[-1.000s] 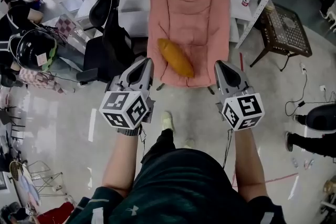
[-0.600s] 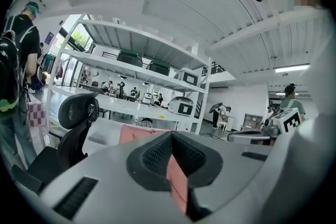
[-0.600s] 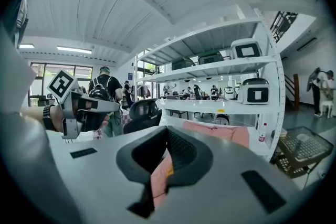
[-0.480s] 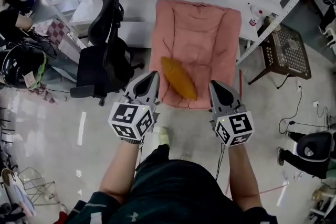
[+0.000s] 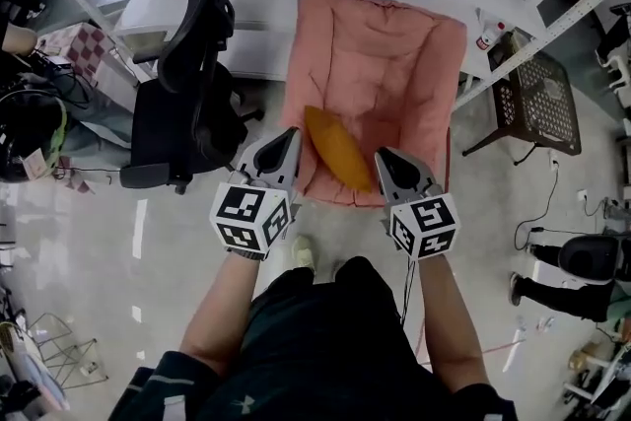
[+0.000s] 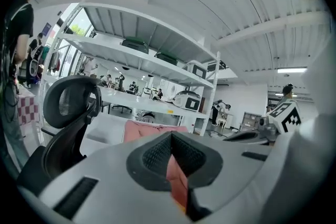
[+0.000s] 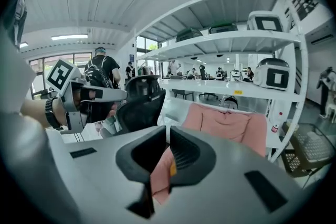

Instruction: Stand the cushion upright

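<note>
The cushion (image 5: 338, 148) lies flat and slanted on the pink chair (image 5: 394, 35), near its front edge. The left hand-held gripper (image 5: 287, 137) and right hand-held gripper (image 5: 384, 159) flank its near end, jaws together on nothing. It looks light, soft and floppy, so pinching its 2 ends should lift it best.

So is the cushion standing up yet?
Not yet. Done: nothing so far, as the orange cushion lies flat on the pink chair. In hand: the left gripper and right gripper are on either side of its near end, both shut and holding nothing. Left to do: take hold of the cushion and stand it upright.
</note>
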`<state>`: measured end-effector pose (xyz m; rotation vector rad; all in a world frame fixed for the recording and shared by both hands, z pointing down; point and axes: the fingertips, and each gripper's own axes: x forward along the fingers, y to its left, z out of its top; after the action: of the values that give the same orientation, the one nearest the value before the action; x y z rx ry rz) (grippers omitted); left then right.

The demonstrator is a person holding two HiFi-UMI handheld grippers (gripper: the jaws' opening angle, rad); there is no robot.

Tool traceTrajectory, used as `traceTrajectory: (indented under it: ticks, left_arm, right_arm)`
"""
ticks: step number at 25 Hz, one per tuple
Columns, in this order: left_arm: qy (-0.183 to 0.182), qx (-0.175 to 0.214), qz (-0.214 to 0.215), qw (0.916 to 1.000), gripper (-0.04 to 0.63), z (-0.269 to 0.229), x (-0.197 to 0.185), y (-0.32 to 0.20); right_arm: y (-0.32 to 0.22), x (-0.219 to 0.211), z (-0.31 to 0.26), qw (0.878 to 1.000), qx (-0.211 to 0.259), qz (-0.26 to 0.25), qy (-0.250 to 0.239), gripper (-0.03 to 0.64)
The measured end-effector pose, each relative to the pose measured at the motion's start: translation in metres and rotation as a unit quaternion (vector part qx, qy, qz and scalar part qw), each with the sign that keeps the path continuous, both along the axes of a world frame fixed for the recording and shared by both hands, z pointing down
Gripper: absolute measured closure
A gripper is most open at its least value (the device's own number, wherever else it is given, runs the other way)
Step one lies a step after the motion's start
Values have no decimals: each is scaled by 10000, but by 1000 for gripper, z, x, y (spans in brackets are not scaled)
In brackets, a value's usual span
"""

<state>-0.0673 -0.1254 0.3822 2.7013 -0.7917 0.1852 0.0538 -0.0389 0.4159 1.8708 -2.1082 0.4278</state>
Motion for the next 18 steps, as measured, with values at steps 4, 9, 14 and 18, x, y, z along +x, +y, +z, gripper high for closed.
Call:
traceTrajectory:
  ticks: [4, 9, 14, 18]
  left_arm:
    - [-27, -71, -32, 10000, 589, 12, 3, -14]
    - [-68, -217, -267, 9994, 589, 41, 7, -30]
    - [-143, -335, -559, 9978, 589, 71, 13, -50]
    - [-255, -498, -792, 9953, 589, 92, 20, -60]
  right_arm:
    - [-25, 2, 24, 9993, -347, -132, 15, 610]
    - [-59, 0, 68, 9949, -849, -543, 90, 552]
    - [-95, 4, 129, 9858, -1432, -835, 276, 495]
    - [-115, 4, 183, 9716, -2055, -1137, 272, 469]
